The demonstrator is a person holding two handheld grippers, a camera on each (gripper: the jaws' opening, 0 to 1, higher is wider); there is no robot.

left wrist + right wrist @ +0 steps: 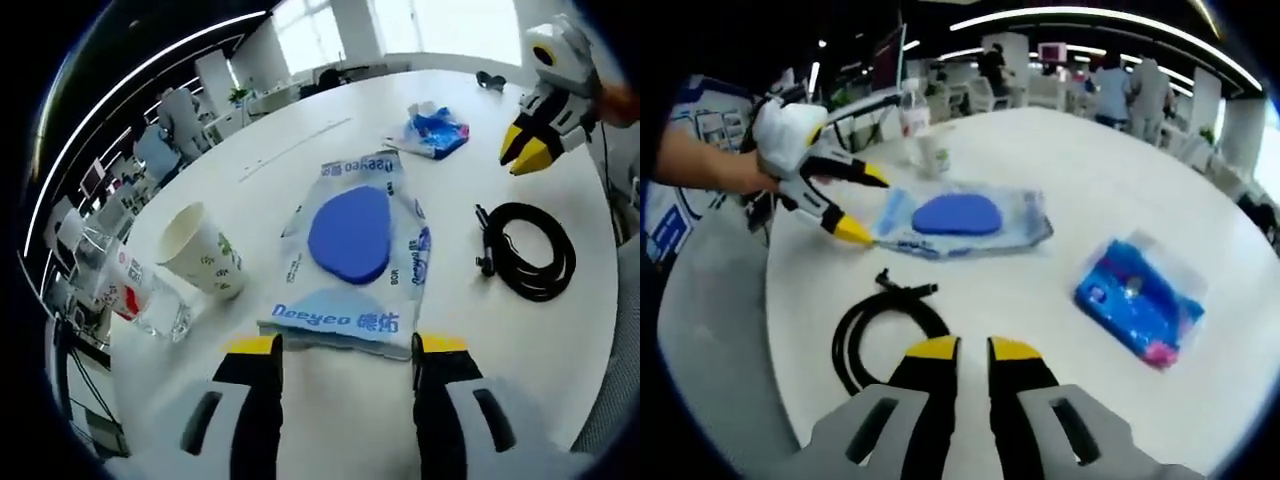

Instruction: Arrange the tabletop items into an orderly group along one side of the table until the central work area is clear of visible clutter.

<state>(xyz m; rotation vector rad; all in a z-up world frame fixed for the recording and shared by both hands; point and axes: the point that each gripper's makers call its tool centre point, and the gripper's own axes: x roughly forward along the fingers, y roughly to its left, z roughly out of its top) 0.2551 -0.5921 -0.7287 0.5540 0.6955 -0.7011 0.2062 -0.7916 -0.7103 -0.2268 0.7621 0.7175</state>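
A Deeyeo wet-wipes pack (350, 240) with a blue oval lid lies flat in the middle of the round white table (330, 420). My left gripper (347, 345) stands wide open just short of the pack's near end, nothing between its jaws. From the right gripper view, the left gripper (865, 207) sits at the pack's (960, 215) left end, held by a gloved hand. My right gripper (973, 350) hovers over the table with its jaws almost together and empty, a coiled black cable (885, 325) just ahead to its left. The right gripper (528, 148) is at the top right in the left gripper view.
A paper cup (200, 250), a labelled bottle (125, 280) and a clear glass (168, 308) stand near the table's left edge. A blue plastic packet (435, 130) (1137, 300) lies apart from the pack. The cable (530, 250) lies right of the pack. Office desks and people fill the background.
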